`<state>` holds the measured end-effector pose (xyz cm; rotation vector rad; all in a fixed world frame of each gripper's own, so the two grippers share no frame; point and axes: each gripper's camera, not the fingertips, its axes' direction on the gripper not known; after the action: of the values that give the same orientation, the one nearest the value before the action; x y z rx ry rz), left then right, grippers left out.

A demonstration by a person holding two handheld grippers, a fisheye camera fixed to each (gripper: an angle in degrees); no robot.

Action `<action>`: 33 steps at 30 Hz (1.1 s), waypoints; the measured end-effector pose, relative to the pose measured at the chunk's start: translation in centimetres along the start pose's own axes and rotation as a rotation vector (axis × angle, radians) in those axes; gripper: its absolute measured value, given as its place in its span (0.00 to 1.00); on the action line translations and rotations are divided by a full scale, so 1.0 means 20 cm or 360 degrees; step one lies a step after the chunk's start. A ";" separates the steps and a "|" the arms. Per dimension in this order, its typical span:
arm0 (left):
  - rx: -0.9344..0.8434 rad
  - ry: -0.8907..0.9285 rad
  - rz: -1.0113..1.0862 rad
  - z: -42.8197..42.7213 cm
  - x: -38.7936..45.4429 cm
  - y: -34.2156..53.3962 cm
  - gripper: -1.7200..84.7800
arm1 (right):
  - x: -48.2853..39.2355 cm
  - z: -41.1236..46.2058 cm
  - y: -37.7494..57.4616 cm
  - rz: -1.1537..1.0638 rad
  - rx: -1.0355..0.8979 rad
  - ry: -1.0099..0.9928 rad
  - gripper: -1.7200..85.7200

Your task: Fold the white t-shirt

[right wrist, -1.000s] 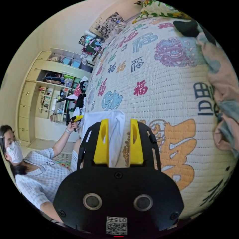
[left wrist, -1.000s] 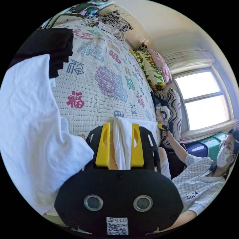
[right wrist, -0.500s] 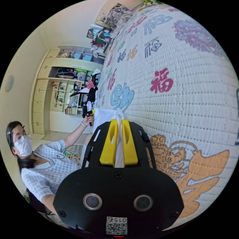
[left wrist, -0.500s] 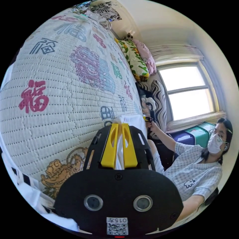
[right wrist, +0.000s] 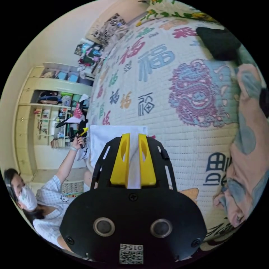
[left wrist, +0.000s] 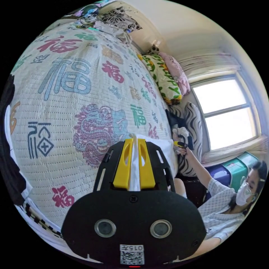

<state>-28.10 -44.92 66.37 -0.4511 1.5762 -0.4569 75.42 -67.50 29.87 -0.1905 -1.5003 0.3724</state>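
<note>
Bedroom scene: a bed under a quilted cover (left wrist: pixel 84 92) printed with coloured characters. Both grippers pinch edges of the white t-shirt (right wrist: pixel 112 134), stretched between them at the bed's near edge. Left gripper (left wrist: pixel 134 165) and right gripper (right wrist: pixel 133 161) have fingers clenched on fabric. Judged step: carrying the fold over; next, lay it flat. Dark clothes (right wrist: pixel 218 42) and a peach garment (right wrist: pixel 246 145) lie nearby.

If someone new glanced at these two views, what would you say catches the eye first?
Most striking is the quilted bedspread, cream with big coloured characters and a purple dragon, which spreads across both views. Next come the yellow jaws up close: the left gripper and the right gripper are each shut on a fold of the white t-shirt, stretched between them along the bed's edge. A bright window glows beside the bed.
</note>
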 end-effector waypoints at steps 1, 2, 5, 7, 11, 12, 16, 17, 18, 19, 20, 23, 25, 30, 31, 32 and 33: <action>0.0086 -0.0007 -0.0011 -0.01 0.00 0.04 0.04 | 0.01 -0.01 0.03 0.0033 0.0060 0.0016 0.09; 0.0129 -0.0006 -0.0005 -0.03 0.00 0.06 0.05 | 0.02 -0.02 0.08 0.0051 0.0126 -0.0019 0.10; 0.0151 0.0043 0.0067 -0.07 0.06 0.24 0.08 | 0.00 -0.01 0.27 0.0005 0.0088 -0.0210 0.14; 0.0009 0.0022 0.0088 -0.06 0.11 0.47 0.11 | -0.04 0.04 0.43 -0.0055 -0.0061 -0.0165 0.15; -0.0256 -0.0205 -0.0015 0.01 0.11 0.85 0.12 | -0.09 0.26 0.80 -0.0042 -0.0390 -0.0025 0.15; -0.0318 -0.0240 -0.0069 0.05 0.10 0.96 0.13 | -0.09 0.29 0.84 -0.0035 -0.0417 -0.0026 0.15; -0.0299 -0.0174 -0.0226 0.14 0.04 1.14 0.12 | -0.12 0.53 0.95 -0.0045 -0.0620 -0.0091 0.14; -0.0310 -0.0170 -0.0226 0.15 0.04 1.14 0.12 | -0.14 0.57 0.94 -0.0053 -0.0639 -0.0016 0.12; -0.0355 -0.0193 -0.0235 0.19 0.03 1.14 0.10 | -0.15 0.58 0.93 -0.0059 -0.0662 0.0013 0.11; -0.0376 -0.0214 -0.0258 0.23 0.03 1.14 0.06 | -0.16 0.62 0.92 -0.0054 -0.0704 0.0052 0.09; -0.0391 -0.0213 -0.0257 0.24 0.02 1.14 0.04 | -0.16 0.65 0.91 -0.0027 -0.0727 0.0084 0.05; -0.0432 -0.0155 -0.0292 0.29 0.02 1.19 0.02 | -0.18 0.70 0.95 0.0021 -0.0770 0.0095 0.02; -0.0387 -0.0267 -0.0247 0.25 0.06 1.27 0.01 | -0.22 0.70 1.00 -0.0004 -0.0722 0.0123 0.02; -0.0319 -0.0328 -0.0252 0.19 0.05 1.46 0.01 | -0.25 0.73 1.12 0.0046 -0.0593 0.0154 0.02; -0.0282 -0.0283 -0.0228 0.19 0.06 1.50 0.02 | -0.26 0.76 1.14 0.0033 -0.0589 0.0177 0.02; -0.0262 -0.0256 -0.0211 0.19 0.07 1.51 0.02 | -0.29 0.79 1.15 -0.0022 -0.0611 0.0294 0.02; -0.0230 -0.0211 -0.0169 0.21 0.11 1.53 0.03 | -0.31 0.80 1.16 -0.0058 -0.0595 0.0356 0.02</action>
<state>-24.31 -20.47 47.64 -0.6655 1.4671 -0.3871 56.50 -49.88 17.17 -0.4845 -1.3388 0.0349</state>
